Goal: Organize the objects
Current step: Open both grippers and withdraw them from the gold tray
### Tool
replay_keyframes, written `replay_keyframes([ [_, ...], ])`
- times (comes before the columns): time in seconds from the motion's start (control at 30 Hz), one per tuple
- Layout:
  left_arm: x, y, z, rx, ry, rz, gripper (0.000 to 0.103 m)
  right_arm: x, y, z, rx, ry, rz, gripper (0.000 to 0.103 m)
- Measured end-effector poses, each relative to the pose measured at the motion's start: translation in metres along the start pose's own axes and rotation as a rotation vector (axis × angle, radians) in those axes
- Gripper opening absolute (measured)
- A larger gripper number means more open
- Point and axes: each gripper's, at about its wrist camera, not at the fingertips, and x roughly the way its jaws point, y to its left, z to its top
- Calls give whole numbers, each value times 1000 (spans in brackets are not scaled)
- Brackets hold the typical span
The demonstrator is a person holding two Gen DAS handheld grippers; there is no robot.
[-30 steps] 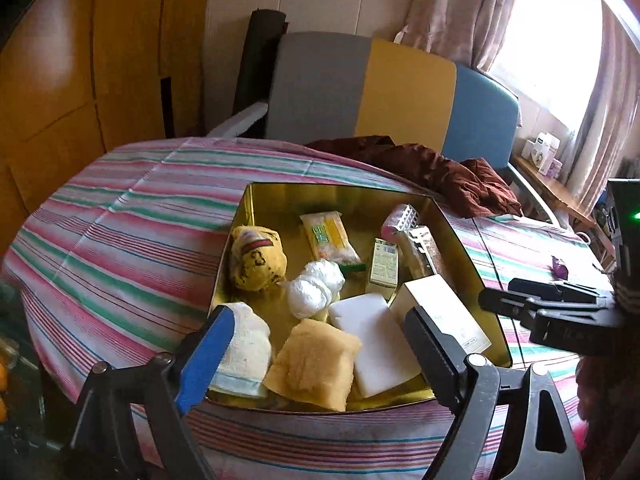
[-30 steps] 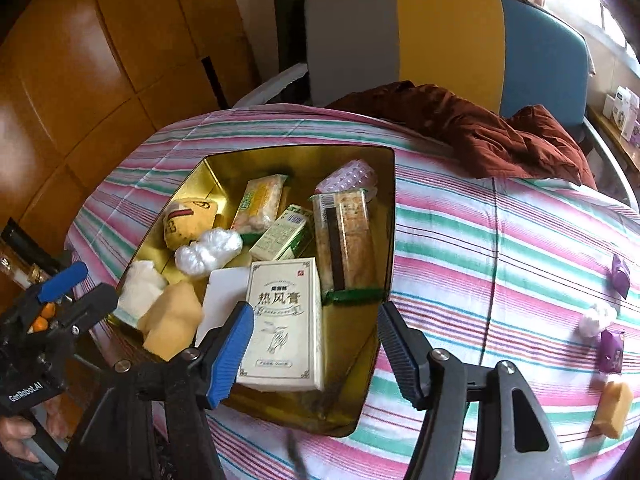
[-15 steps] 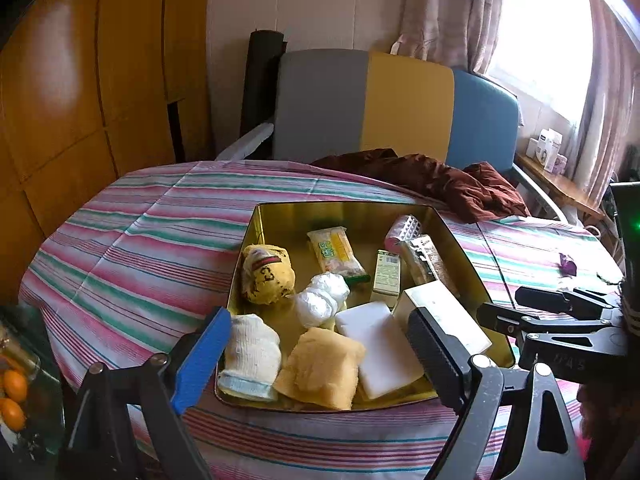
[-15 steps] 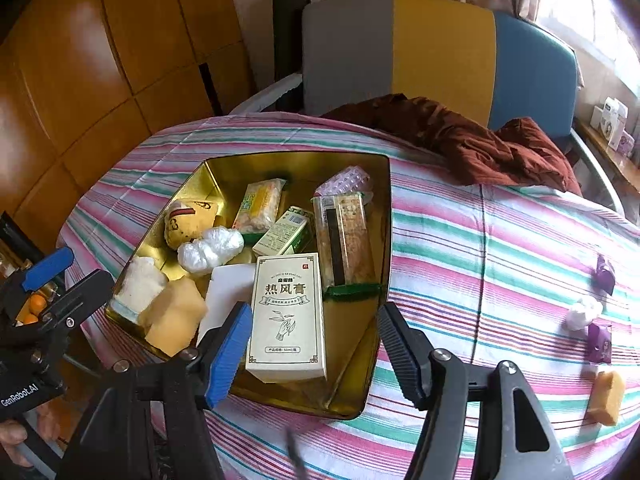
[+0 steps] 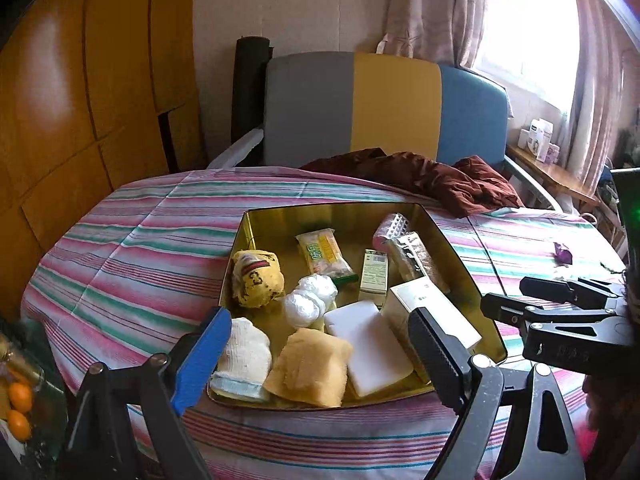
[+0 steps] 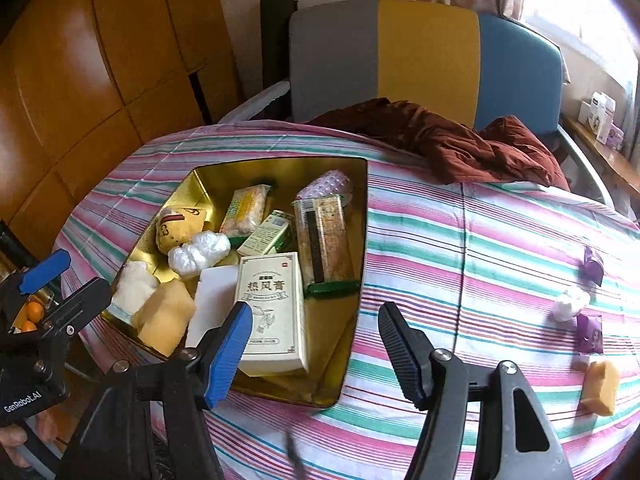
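Left tongs [image 5: 316, 354] spread, empty; right tongs [image 6: 316, 350] spread, empty. Ahead of both: striped-cloth desk [image 6: 460, 240], gold metal tray [image 5: 460, 264] holding white printed carton [image 6: 274, 304], white foam block [image 5: 366, 350], tan sponge [image 5: 310, 366]. Right of right tongs: small tan block [image 6: 600, 386] on cloth.

Striped cloth [image 5: 132, 240] covers my table. Behind it, chair [image 5: 384, 108] w/ grey, yellow, blue back; brown garment [image 5: 436, 180] bunched at far edge. Wood panels [image 5: 80, 112] on left, curtain [image 5: 436, 4] by window. Oranges [image 5: 20, 408] low left, off table.
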Motion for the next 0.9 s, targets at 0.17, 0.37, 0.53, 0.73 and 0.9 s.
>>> replay_keyframes([
  [0.17,-1,-8,0,24,0,-6,90,-2,-11,-3,21,2,-15,66],
  [0.37,0,-16,-1,45,7,-19,90,0,-23,-6,49,13,-27,67],
  [0.53,0,-23,-1,65,10,-29,90,-3,-37,-9,77,14,-50,69],
  [0.73,1,-35,1,94,13,-55,90,-11,-72,-10,154,14,-99,71],
  [0.9,3,-46,3,116,14,-87,90,-18,-110,-15,241,24,-148,71],
])
